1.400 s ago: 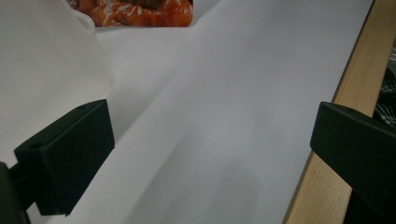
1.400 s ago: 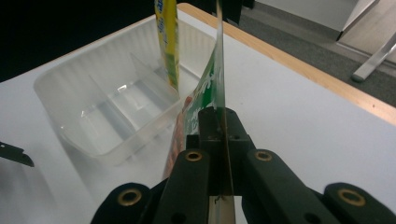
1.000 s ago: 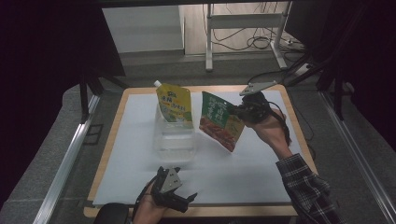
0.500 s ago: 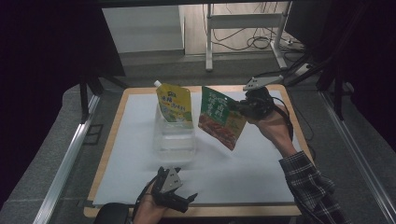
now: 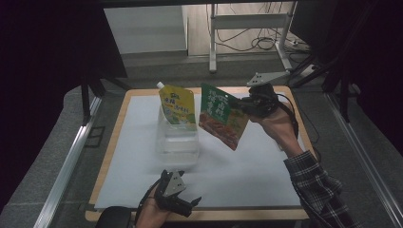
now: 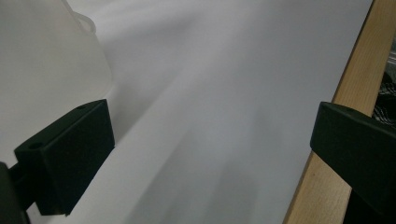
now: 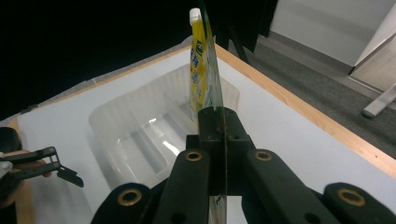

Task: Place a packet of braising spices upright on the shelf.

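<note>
1. Green flat foil food pouch (image 5: 222, 121) w/ a dish photo on front: we see it held in the air by its edge, tilted, just right of the clear ribbed plastic bin (image 5: 177, 142), above the white sheet on the wood-edged table (image 5: 112, 142).
2. Right gripper (image 7: 217, 122): jaws clenched on the pouch edge; in the right gripper view the pouch runs edge-on btwn them.
3. Handling, we judge: light, thin, floppy, slick film; likely to swing or slip, so hold near a sealed edge, not the soft middle.
4. Yellow spouted stand-up pouch w/ white cap (image 5: 177, 105) stands in the bin's far end.
5. Print on both pouches is too small to read.
6. Left gripper (image 5: 186, 203) rests near the table's front edge, jaws spread apart, holding nothing.
</note>
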{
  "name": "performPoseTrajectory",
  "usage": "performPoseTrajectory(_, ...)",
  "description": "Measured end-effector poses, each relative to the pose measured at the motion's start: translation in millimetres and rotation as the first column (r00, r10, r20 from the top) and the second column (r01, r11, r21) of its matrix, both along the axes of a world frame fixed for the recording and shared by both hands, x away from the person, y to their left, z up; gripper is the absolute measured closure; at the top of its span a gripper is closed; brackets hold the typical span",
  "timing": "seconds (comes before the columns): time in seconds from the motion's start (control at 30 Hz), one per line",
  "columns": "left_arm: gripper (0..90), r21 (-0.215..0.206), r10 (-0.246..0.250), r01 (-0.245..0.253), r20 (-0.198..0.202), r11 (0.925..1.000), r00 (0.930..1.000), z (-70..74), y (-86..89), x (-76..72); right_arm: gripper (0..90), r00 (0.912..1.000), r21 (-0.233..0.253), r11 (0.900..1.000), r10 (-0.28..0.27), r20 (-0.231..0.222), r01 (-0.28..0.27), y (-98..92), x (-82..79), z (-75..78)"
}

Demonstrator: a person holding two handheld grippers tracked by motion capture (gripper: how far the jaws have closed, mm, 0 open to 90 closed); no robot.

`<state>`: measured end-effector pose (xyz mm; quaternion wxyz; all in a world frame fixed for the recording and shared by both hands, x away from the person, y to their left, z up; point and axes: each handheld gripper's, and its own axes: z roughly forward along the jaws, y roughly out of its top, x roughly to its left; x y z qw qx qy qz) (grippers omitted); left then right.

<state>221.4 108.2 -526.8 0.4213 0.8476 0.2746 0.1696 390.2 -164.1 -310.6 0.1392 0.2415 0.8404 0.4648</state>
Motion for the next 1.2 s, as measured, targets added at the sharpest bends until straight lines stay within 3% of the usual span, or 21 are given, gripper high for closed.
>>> performPoseTrajectory(0.4, 0.0, 0.003, -0.004, 0.004, 0.002, 1.0000, 1.0000, 0.6, 0.0, -0.1, 89.2, 0.9990, 0.026, 0.999, 0.044, -0.009, -0.044, 15.8, 4.0, 9.2)
performPoseTrajectory(1.2, 0.0, -0.001, -0.014, 0.014, 0.004, 0.9999, 0.9999, 1.0, 0.1, -0.4, 89.2, 0.9906, 0.044, 0.990, 0.136, -0.015, -0.135, 78.6, 28.9, 1.2)
